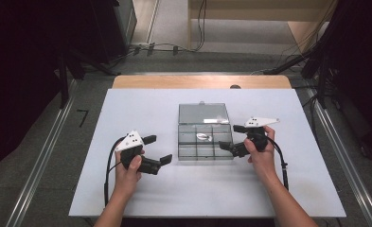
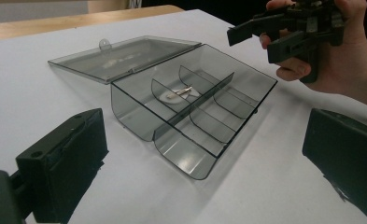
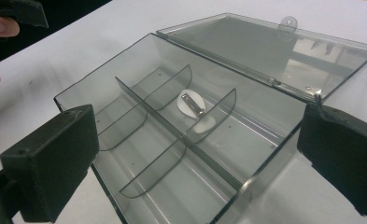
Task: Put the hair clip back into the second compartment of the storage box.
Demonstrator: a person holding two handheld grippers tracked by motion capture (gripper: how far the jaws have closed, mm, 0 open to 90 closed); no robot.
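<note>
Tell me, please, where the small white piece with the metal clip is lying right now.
In the high view it lies inside the open clear box, in the middle compartment of the far row.

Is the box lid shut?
No, in the left gripper view the lid lies folded back flat on the table behind the open box, whose compartments are exposed.

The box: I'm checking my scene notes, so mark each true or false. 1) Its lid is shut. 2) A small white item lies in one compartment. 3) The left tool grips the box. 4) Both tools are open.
1) False: the lid of the box lies open, flat on the table.
2) True: the white item lies in a compartment.
3) False: the left tool is apart from it.
4) True: the right tool too.
</note>
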